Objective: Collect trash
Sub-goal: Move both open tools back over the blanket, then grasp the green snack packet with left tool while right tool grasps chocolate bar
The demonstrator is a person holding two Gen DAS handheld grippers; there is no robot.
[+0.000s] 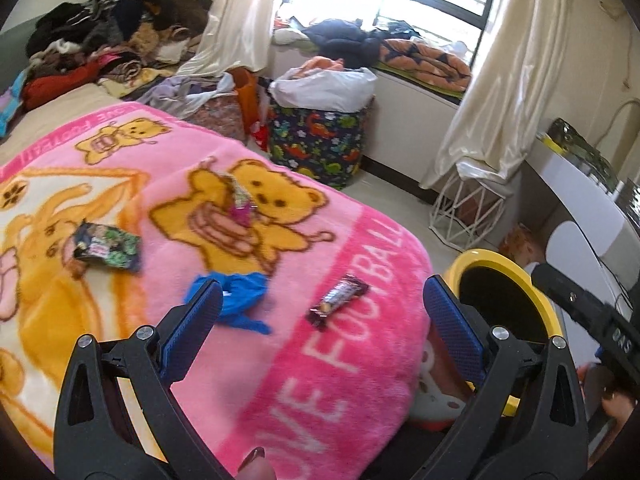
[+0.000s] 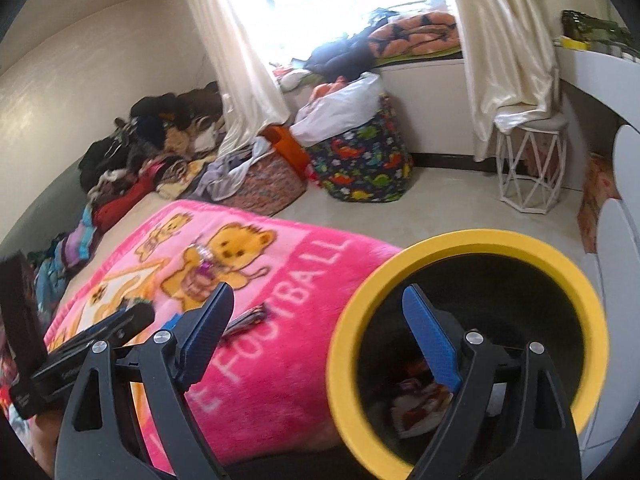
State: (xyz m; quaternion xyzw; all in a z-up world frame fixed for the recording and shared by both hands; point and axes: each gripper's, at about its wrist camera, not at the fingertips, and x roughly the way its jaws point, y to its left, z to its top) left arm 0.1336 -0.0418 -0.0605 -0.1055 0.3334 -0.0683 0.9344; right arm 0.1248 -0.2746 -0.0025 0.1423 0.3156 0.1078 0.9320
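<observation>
My left gripper [image 1: 322, 316] has its blue-padded fingers [image 1: 200, 312] spread wide apart, with nothing clamped between them; they hang over the near edge of the pink bear blanket [image 1: 280, 380]. My right gripper [image 2: 318, 320] is spread just as wide and holds nothing either. Its right finger [image 2: 430, 332] shows against the dark mouth of the yellow-rimmed bin [image 2: 340, 360], while its left finger shows against the blanket; I cannot tell whether either touches anything.

The trash still lies on the blanket. From my left wrist I see a dark candy bar wrapper [image 1: 338, 300] between the fingers, a crumpled blue wrapper [image 1: 240, 300] just beside the left finger, a dark printed packet [image 1: 108, 250] farther left, and a small pink wrapper [image 1: 240, 200] far off on the bear print. The bin [image 1: 504, 280] stands on the right, beside the bed.

Only the right wrist looks down into the bin, where some crumpled wrappers [image 2: 420, 404] already lie at the bottom. From there the blanket's trash is mostly hidden behind my left finger. The left view alone shows all four pieces.
</observation>
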